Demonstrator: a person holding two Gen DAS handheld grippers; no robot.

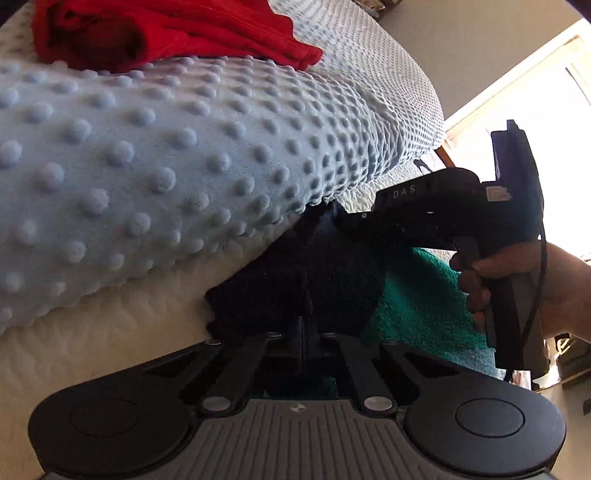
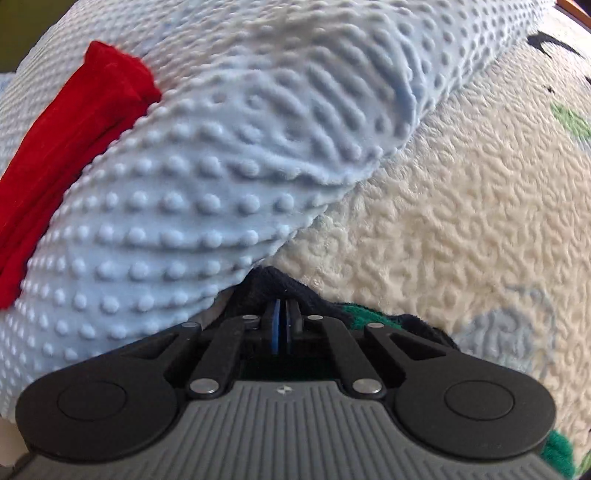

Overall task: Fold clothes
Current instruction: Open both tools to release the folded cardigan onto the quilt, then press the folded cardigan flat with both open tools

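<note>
On bed: both tongs (image 1: 303, 321) (image 2: 282, 314) pinch dark garment (image 1: 280, 291).

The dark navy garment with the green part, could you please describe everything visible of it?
The dark navy garment looks like thick, fuzzy knit, with a teal-green section beside the navy. It lies crumpled on the cream quilted bed cover, its far end tucked under the light blue dotted blanket. The left gripper and right gripper each pinch it.

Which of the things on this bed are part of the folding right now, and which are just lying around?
In the job:
- dark navy and green garment, pinched at two edges
- left gripper, shut on it
- right gripper, shut on it

Lying about:
- red garment
- blue dotted blanket
- cream bed cover
</note>
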